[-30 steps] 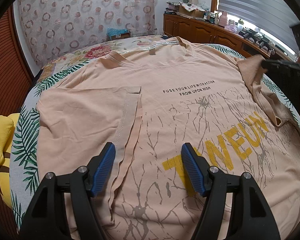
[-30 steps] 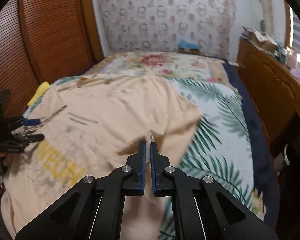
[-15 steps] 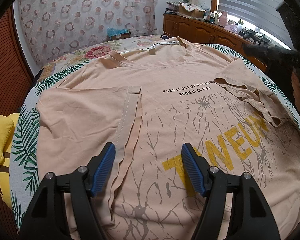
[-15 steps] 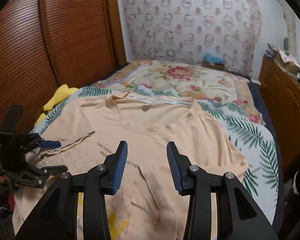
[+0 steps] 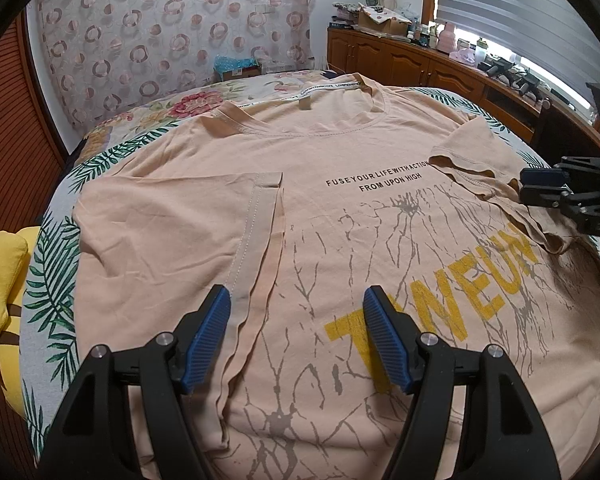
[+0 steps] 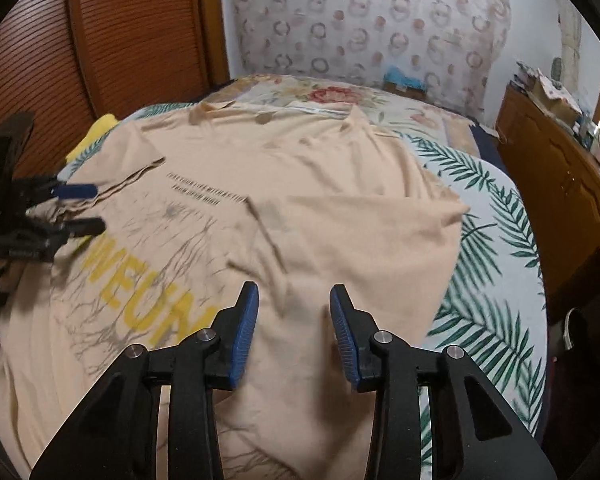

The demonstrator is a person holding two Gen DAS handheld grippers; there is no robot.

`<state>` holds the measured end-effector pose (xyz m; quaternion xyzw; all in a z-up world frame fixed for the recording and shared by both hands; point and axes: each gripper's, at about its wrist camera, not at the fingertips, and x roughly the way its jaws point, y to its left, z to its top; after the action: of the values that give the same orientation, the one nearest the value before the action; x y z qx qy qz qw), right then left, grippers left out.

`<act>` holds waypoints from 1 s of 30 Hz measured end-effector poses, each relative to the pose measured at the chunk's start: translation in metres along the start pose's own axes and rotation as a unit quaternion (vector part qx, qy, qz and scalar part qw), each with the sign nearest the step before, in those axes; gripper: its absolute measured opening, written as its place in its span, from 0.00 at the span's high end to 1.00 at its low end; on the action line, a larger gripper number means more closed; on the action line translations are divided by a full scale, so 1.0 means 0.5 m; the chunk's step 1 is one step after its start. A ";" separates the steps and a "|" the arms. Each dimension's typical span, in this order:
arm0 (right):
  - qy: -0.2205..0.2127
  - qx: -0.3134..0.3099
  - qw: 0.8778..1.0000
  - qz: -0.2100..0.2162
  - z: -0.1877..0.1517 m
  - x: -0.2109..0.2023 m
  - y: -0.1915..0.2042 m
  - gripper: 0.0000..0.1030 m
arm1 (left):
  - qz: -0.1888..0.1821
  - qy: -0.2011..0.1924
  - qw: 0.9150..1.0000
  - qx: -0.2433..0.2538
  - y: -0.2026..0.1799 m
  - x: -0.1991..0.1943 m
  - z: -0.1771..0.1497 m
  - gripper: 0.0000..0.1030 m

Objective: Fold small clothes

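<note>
The peach T-shirt (image 5: 340, 220) lies face up on the bed (image 5: 56, 280), its collar at the far end and its hem at the near end, so its long axis runs straight away from both cameras. Both sleeves are turned inward over the chest: the left sleeve (image 5: 172, 220) lies flat on the left part of the body, and the right sleeve (image 5: 480, 168) is laid in more loosely, with a rumpled hem.

The left gripper (image 5: 296, 336) hovers over the near part of the shirt with its jaws wide apart and nothing between them; the hem of the left sleeve runs down just inside its left finger. The right gripper (image 6: 294, 334) is likewise spread open and empty, above the folded-in right side of the shirt (image 6: 360, 248). In the left wrist view it shows at the right edge (image 5: 548, 192), just beside the rumpled sleeve.

The shirt's left side edge lies to the left of the left gripper, its right side edge to the right of the right gripper, and both run near-to-far. Each gripper is therefore the nearer one for its own side, and a lengthwise fold would likely mean reaching outward to that edge and carrying it toward the centre line.
</note>
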<state>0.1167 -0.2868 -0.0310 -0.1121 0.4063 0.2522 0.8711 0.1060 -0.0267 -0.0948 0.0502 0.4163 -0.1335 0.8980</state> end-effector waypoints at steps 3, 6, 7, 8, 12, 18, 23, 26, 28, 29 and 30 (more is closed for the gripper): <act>0.006 -0.012 1.000 -0.018 -0.004 0.017 0.014 0.72 | 0.000 0.000 1.000 0.000 0.000 0.000 0.000 0.33; 0.018 -0.014 0.999 -0.031 -0.008 0.037 0.010 0.90 | 0.005 -0.001 1.000 -0.003 0.001 -0.001 0.000 0.33; 0.011 -0.018 0.999 -0.034 -0.009 0.034 0.011 0.96 | 0.007 -0.003 1.000 -0.005 0.004 -0.004 -0.001 0.33; 0.007 -0.015 0.999 -0.027 -0.009 0.030 0.010 0.96 | 0.007 -0.008 1.000 -0.009 0.007 -0.010 -0.002 0.33; -0.008 -0.016 1.000 0.003 -0.007 0.001 0.015 0.98 | 0.004 -0.026 0.999 -0.027 0.031 -0.040 0.001 0.33; -0.009 -0.018 0.999 0.032 -0.010 -0.011 0.030 0.98 | 0.024 -0.063 0.997 -0.044 0.069 -0.087 0.018 0.33; -0.018 -0.003 0.999 0.047 -0.007 -0.022 0.023 0.98 | 0.051 -0.081 0.993 -0.063 0.121 -0.102 0.031 0.33; -0.030 0.000 0.999 0.043 -0.002 -0.034 0.018 0.83 | 0.058 -0.077 0.993 -0.072 0.155 -0.096 0.040 0.33; -0.039 0.002 0.999 0.029 0.004 -0.041 0.010 0.70 | 0.062 -0.071 0.993 -0.077 0.174 -0.090 0.045 0.33; -0.042 0.004 0.999 0.027 0.006 -0.042 0.006 0.67 | 0.063 -0.066 0.993 -0.079 0.184 -0.085 0.046 0.33; -0.043 0.007 0.999 0.024 0.009 -0.042 -0.003 0.64 | 0.064 -0.060 0.993 -0.081 0.194 -0.080 0.046 0.33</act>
<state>0.1092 -0.2935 -0.0121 -0.0847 0.3727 0.2747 0.8823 0.1255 0.0697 -0.0514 -0.0044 0.3669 -0.0442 0.9292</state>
